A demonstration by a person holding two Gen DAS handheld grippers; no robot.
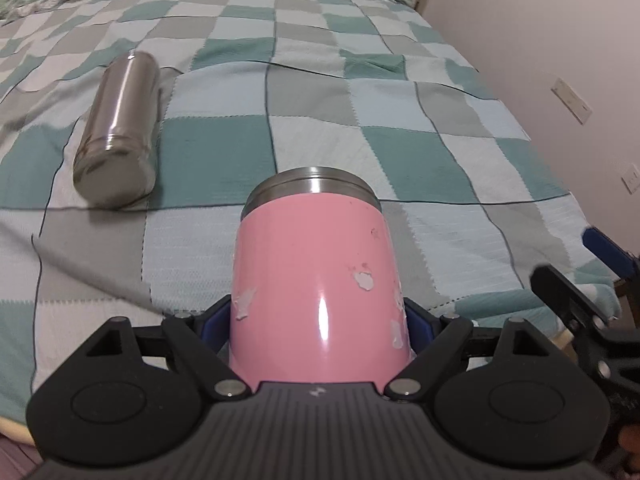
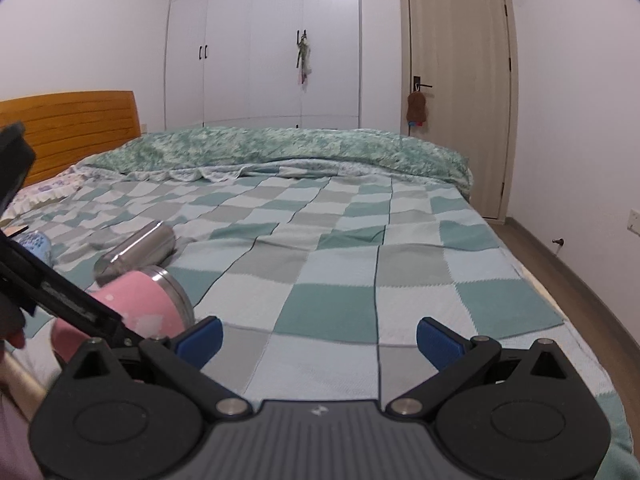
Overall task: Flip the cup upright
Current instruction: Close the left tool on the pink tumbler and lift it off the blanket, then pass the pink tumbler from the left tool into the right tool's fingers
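Observation:
A pink cup [image 1: 316, 280] with a steel rim and chipped paint lies on its side, rim pointing away from me. My left gripper [image 1: 318, 326] is shut on the pink cup, its blue pads pressed on both sides near the base. In the right wrist view the pink cup [image 2: 140, 300] shows at the lower left, held just above the bed. My right gripper [image 2: 318, 338] is open and empty over the checked blanket, to the right of the cup.
A steel cup [image 1: 118, 128] lies on its side on the checked blanket [image 1: 360, 120], left of the pink cup; it also shows in the right wrist view [image 2: 138, 250]. A green quilt [image 2: 280, 148], wooden headboard [image 2: 68, 128], wardrobe and door stand beyond.

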